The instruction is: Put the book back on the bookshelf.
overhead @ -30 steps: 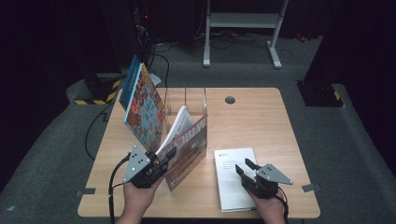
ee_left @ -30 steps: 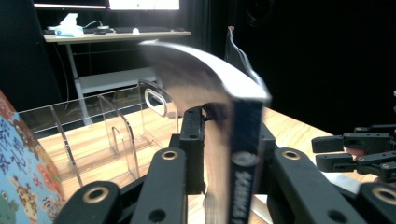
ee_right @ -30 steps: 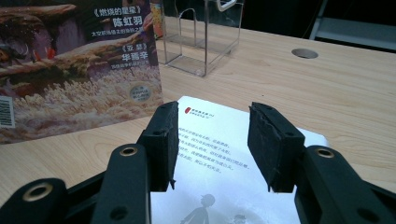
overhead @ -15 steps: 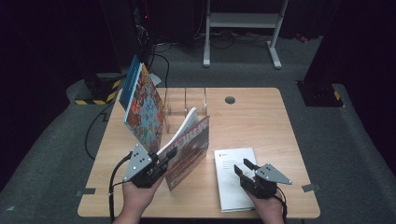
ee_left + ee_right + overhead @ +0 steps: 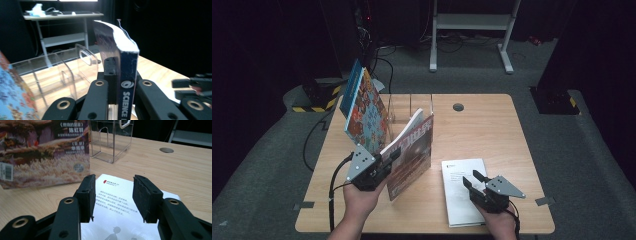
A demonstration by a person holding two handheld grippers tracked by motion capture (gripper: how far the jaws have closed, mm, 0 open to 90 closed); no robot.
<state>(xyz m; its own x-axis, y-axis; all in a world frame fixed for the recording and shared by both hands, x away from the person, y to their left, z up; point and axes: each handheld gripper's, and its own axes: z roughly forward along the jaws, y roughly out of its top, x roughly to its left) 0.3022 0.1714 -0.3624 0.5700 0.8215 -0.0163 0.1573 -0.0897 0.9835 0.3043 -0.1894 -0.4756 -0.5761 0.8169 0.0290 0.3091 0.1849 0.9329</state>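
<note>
Two grippers at work. Left gripper point(image 5: 387, 159) clamped tight on the spine end of the science magazine point(image 5: 412, 150), jaws having just finished closing with the spine squeezed between the pads, clearly seen in the left gripper view point(image 5: 126, 75). Magazine standing on its lower edge, tilted, left of centre on the table point(image 5: 492, 125), far edge up against the clear acrylic rack point(image 5: 409, 107). Colourful book point(image 5: 364, 112) leaning at the rack's far left, just beside. Right gripper point(image 5: 474, 182) hovering half open over the white booklet point(image 5: 459, 187) lying flat at near right, nothing between its pads point(image 5: 86, 195).

Looks like filing the magazine into a rack slot. To do it well: keep the grip firm and low on the spine so the pages stay bunched, not fanning. Line up the far edge with the gap between dividers point(image 5: 85, 58) before pushing away. Slide gently, or risk shoving the light rack or knocking the leaning book. Right gripper free to steady the rack if needed.
</note>
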